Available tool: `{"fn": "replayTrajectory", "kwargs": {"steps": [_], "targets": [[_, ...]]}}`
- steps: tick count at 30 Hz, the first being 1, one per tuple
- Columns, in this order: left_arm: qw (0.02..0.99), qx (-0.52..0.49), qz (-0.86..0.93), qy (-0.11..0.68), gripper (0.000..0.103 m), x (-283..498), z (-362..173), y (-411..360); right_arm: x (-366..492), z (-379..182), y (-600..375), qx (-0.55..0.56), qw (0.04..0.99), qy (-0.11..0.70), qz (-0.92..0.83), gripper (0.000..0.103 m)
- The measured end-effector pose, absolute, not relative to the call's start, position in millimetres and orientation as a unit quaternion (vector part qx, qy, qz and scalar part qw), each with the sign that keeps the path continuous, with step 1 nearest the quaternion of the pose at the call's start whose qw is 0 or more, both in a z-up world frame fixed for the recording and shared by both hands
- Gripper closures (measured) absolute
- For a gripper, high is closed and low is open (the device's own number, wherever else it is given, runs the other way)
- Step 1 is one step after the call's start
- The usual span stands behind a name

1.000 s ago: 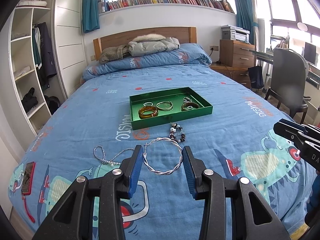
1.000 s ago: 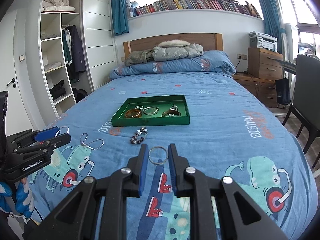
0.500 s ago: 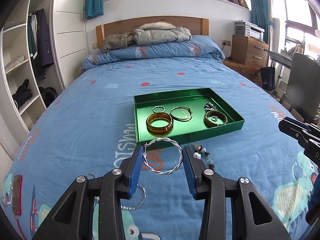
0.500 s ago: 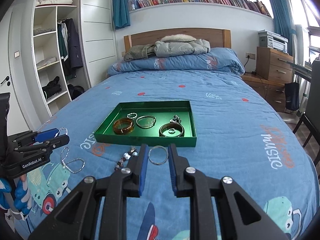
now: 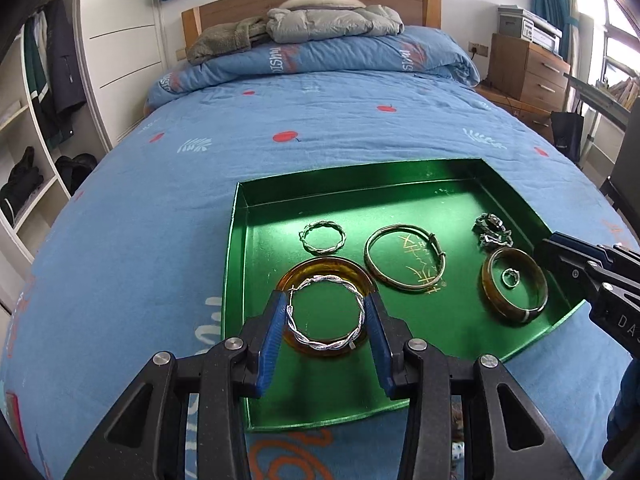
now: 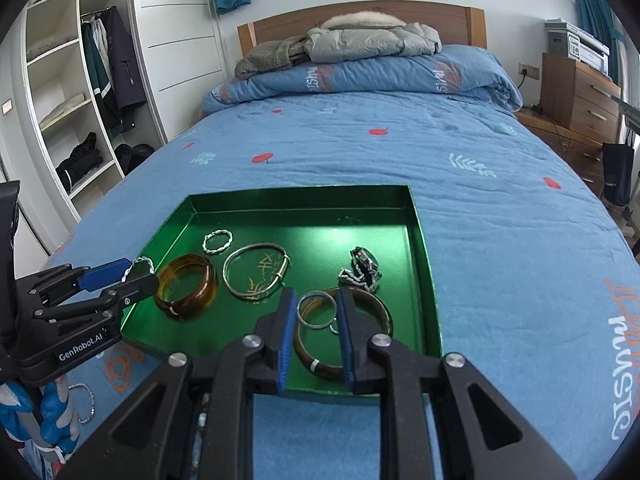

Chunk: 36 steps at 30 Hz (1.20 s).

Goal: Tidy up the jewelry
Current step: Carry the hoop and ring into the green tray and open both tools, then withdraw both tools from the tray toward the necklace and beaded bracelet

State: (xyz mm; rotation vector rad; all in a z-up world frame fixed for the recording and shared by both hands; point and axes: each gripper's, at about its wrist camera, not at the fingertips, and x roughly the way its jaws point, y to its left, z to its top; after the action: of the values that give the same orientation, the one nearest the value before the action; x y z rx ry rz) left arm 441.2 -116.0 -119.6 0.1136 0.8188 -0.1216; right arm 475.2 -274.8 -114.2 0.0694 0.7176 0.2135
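On the bed point(image 5: 320, 140), the green tray point(image 5: 236, 280) was the landmark. Above its near-left, a twisted silver bangle point(image 5: 326, 316) was clamped by the left gripper point(image 5: 326, 312); near-right, a thin ring point(image 6: 317, 312) by the right gripper point(image 6: 316, 314). Release was best kept low, over bare floor.

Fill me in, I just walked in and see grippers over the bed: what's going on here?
A person is sorting jewelry into a green tray on the bed. The left gripper holds a twisted silver bangle above the amber bangle in the tray. The right gripper holds a plain silver ring above the brown bangle. Neither piece is released yet.
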Motion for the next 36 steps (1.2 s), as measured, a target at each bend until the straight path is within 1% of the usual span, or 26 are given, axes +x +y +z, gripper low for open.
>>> {"fn": "replayTrajectory", "kwargs": {"steps": [4,10,14,20,22,24,26,27,36], "targets": [[0.909,0.047,-0.059,0.41,0.063,453.2,-131.0,-116.0,509.1,-124.9,-269.2,0.04,0.919,0.376,0.109,0.084],[0.903,0.036,-0.061,0.424,0.063,460.8,-142.3,-112.9,547.2,-141.5,-249.0,0.004,0.899,0.422,0.119,0.084],[0.897,0.035,-0.063,0.436,0.063,464.1,-148.8,-112.5,555.2,-156.7,-235.5,-0.043,0.886,0.447,0.113,0.084],[0.892,0.025,-0.071,0.446,0.063,465.7,-145.7,-109.6,555.2,-154.1,-231.0,-0.052,0.884,0.452,0.111,0.083],[0.894,0.021,-0.074,0.441,0.063,463.0,-138.7,-107.6,551.7,-148.2,-231.5,-0.049,0.887,0.446,0.109,0.082],[0.897,0.013,-0.076,0.436,0.062,457.3,-128.2,-104.5,544.7,-136.9,-235.7,-0.036,0.894,0.434,0.108,0.073],[0.901,0.007,-0.076,0.427,0.06,448.2,-116.0,-100.6,530.4,-121.7,-240.3,-0.023,0.901,0.418,0.109,0.069],[0.903,0.004,-0.076,0.422,0.057,442.3,-108.9,-98.8,521.7,-113.3,-242.7,-0.019,0.905,0.411,0.109,0.069],[0.915,-0.021,-0.109,0.388,0.057,367.9,-45.6,-91.0,413.7,-44.4,-254.1,-0.008,0.93,0.351,0.112,0.064]]}}
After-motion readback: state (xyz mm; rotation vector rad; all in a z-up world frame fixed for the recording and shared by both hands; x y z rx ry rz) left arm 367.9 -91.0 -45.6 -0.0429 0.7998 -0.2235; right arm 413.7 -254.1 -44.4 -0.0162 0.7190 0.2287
